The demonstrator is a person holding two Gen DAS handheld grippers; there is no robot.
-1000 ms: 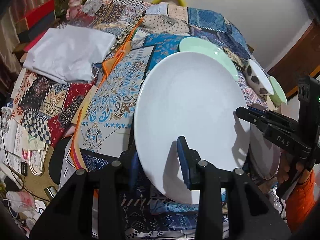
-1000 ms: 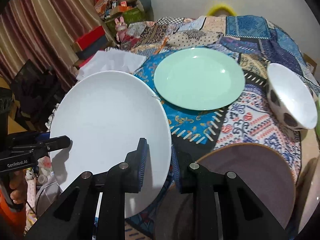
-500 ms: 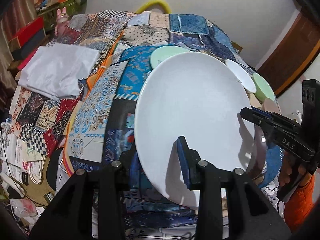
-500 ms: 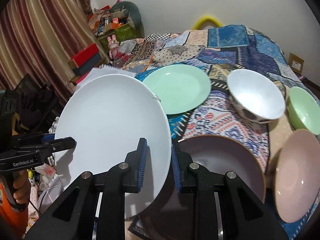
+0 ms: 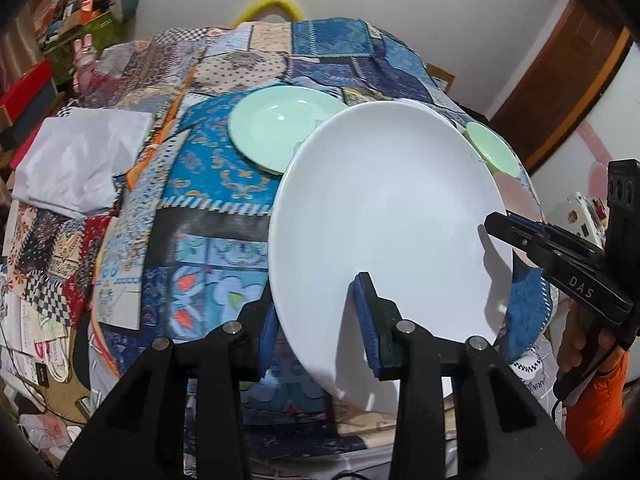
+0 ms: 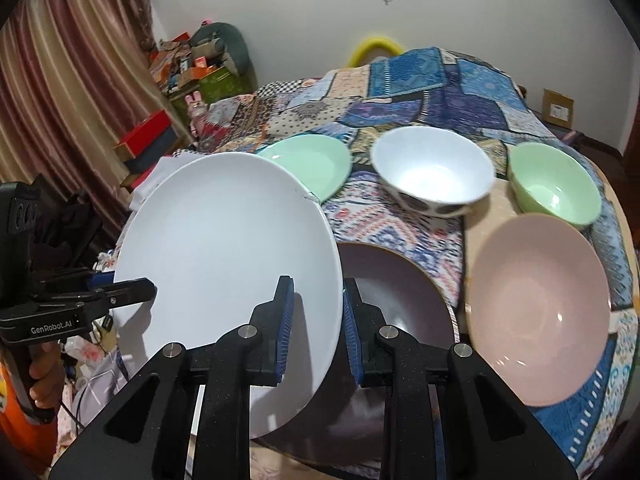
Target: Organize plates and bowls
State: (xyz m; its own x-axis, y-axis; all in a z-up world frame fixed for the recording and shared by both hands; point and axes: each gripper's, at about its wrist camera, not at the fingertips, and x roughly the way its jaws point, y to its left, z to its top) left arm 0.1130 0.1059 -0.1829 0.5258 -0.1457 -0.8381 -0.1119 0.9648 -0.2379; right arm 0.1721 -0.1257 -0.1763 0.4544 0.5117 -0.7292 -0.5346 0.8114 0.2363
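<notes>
A large white plate (image 5: 392,208) (image 6: 228,248) hangs tilted above the patchwork-covered table, held from two sides. My left gripper (image 5: 318,320) (image 6: 132,292) is shut on its near-left rim. My right gripper (image 6: 318,320) (image 5: 496,224) is shut on the opposite rim. Under the white plate's right edge lies a dark brown plate (image 6: 396,288). A mint green plate (image 5: 276,128) (image 6: 316,160) lies farther back. A white bowl with dark spots (image 6: 432,172), a green bowl (image 6: 554,188) (image 5: 490,148) and a pink shallow bowl (image 6: 536,288) stand to the right.
A crumpled white cloth (image 5: 80,164) lies on the table's left side. Red boxes (image 6: 148,136), a curtain and floor clutter sit beyond the left edge. A brown door (image 5: 560,92) stands to the right. A hand in an orange sleeve (image 5: 592,400) holds the right gripper.
Both grippers have carried the white plate rightward and slightly up across the table. The dark plate, white bowl, green bowl and pink bowl have come fully into the right wrist view.
</notes>
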